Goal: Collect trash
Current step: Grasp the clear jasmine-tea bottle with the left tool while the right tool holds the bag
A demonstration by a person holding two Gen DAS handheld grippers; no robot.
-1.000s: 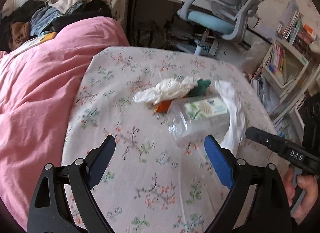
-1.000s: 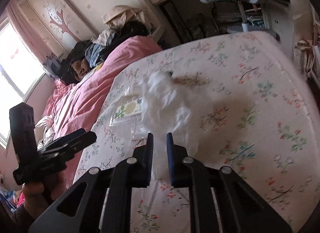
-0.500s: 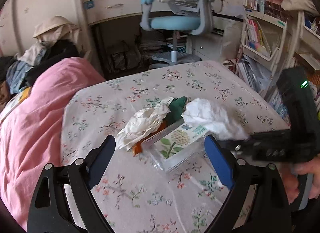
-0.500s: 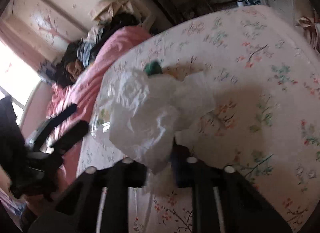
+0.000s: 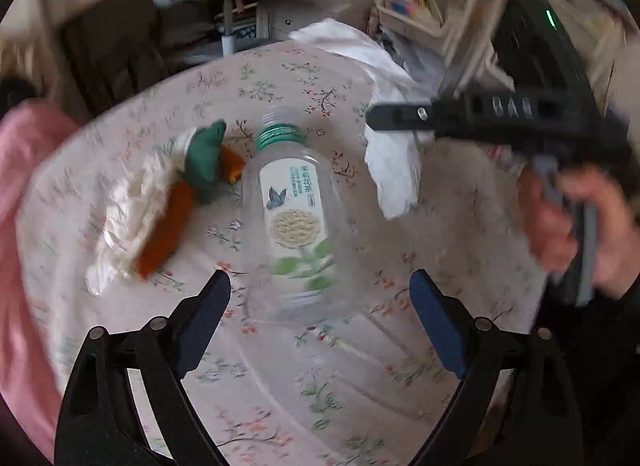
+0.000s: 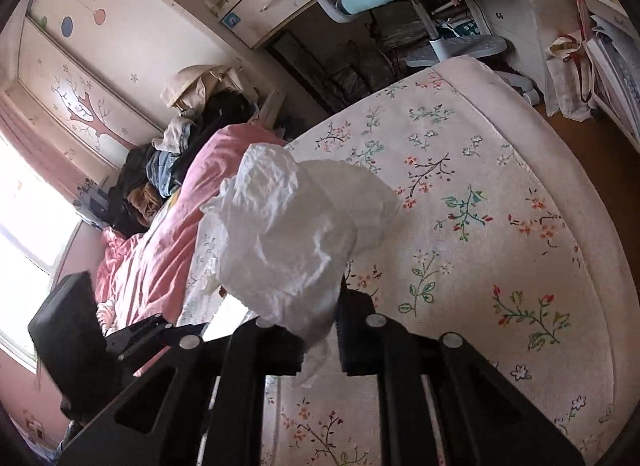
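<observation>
My right gripper (image 6: 320,346) pinches a white bag (image 6: 288,234) above the bed (image 6: 500,225); my left gripper (image 5: 320,318) is spread near the bottle (image 5: 294,217).

My bed (image 5: 460,234) fills the middle of the left wrist view, covered by a pale floral sheet (image 6: 480,225). Clear plastic bottle (image 5: 294,225) lies on it at center frame, green neck ring toward the top. Left of it, bunched together: a green scrap (image 5: 204,161), orange wrapper (image 5: 164,234) and crumpled white paper (image 5: 128,217). Pink duvet (image 6: 168,234) lies along the bed's left edge; dark clothes pile (image 6: 160,169) at upper left of the right wrist view.
</observation>
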